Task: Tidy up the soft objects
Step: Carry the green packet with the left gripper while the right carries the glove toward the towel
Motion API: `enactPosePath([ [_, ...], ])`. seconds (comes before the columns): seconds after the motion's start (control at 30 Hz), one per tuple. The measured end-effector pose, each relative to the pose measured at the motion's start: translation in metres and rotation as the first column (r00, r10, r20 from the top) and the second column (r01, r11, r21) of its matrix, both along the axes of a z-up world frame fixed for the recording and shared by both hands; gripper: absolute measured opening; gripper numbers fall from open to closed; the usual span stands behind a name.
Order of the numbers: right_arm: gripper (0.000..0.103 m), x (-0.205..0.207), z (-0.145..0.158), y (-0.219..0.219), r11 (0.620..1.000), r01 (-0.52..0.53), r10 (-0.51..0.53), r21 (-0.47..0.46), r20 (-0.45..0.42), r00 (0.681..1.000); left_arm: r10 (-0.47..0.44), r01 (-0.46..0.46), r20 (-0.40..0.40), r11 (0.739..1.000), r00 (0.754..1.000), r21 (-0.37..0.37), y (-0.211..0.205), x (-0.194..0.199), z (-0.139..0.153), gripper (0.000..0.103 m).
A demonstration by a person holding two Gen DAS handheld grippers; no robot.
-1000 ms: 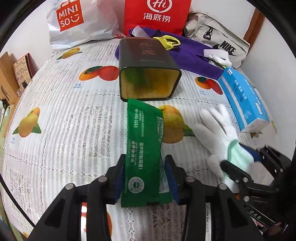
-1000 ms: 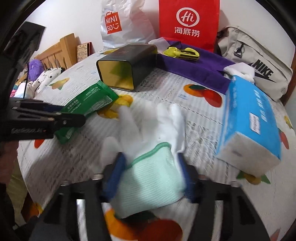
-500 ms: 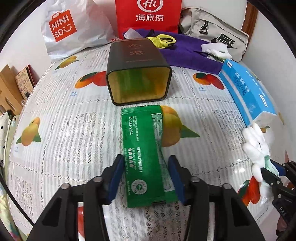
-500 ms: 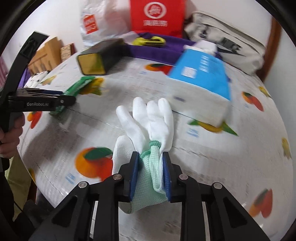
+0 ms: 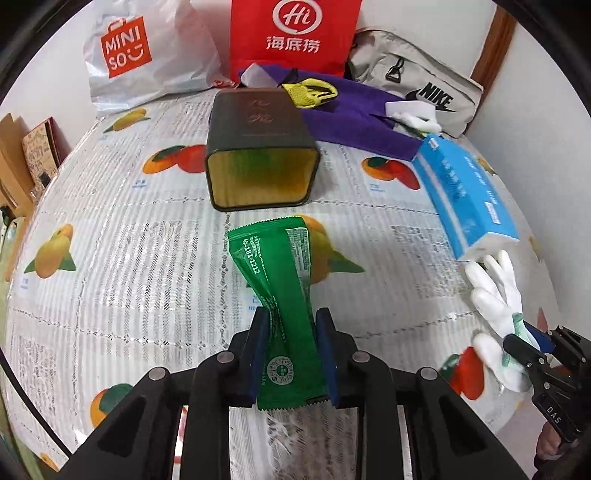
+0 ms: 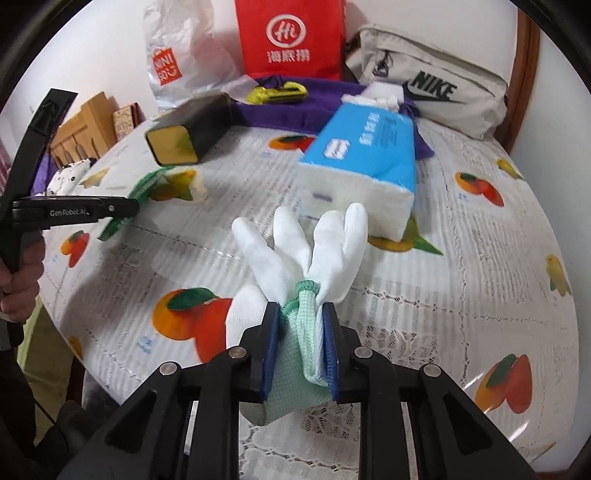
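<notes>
**Two soft things held, both can slip**

The left gripper (image 5: 291, 354) is clamped on the green packet (image 5: 279, 295), which twists at the pinch, just before the open tin (image 5: 260, 173). The right gripper (image 6: 300, 347) is closed on the cuff of the white glove (image 6: 306, 251), near the tissue pack (image 6: 365, 162). The packet's limp front end may catch the tin's rim; the glove may slide out.

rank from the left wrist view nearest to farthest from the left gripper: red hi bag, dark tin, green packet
1. green packet, pinched in the left gripper
2. dark tin, lying on its side straight ahead, open end toward the gripper
3. red Hi bag, upright at the back
</notes>
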State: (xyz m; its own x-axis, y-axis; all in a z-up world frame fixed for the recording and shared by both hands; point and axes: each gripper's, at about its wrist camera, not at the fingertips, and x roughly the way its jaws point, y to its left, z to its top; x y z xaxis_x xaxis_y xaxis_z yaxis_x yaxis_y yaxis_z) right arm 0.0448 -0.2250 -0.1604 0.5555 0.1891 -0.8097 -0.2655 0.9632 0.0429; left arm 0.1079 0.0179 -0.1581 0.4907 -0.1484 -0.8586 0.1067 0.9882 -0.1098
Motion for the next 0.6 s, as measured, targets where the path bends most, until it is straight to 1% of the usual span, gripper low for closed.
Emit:
enactPosePath([
  [0.2,0.022,-0.005,0.018,0.000,1.000,-0.015,0.014,0.026,0.036,0.999,0.001,-0.001,0.026,1.000,1.000,0.008,-0.003,-0.007,0.019,0.025],
  [0.33,0.022,-0.007,0.028,-0.002,1.000,-0.010,0.009,0.029,0.054,0.999,0.006,-0.006,0.048,1.000,0.999,0.001,-0.003,-0.013,0.032,0.025],
  [0.6,0.022,-0.009,0.044,-0.004,0.999,-0.012,0.009,0.037,0.081,0.997,0.018,-0.018,0.065,1.000,0.998,-0.006,-0.002,-0.018,0.045,0.025],
])
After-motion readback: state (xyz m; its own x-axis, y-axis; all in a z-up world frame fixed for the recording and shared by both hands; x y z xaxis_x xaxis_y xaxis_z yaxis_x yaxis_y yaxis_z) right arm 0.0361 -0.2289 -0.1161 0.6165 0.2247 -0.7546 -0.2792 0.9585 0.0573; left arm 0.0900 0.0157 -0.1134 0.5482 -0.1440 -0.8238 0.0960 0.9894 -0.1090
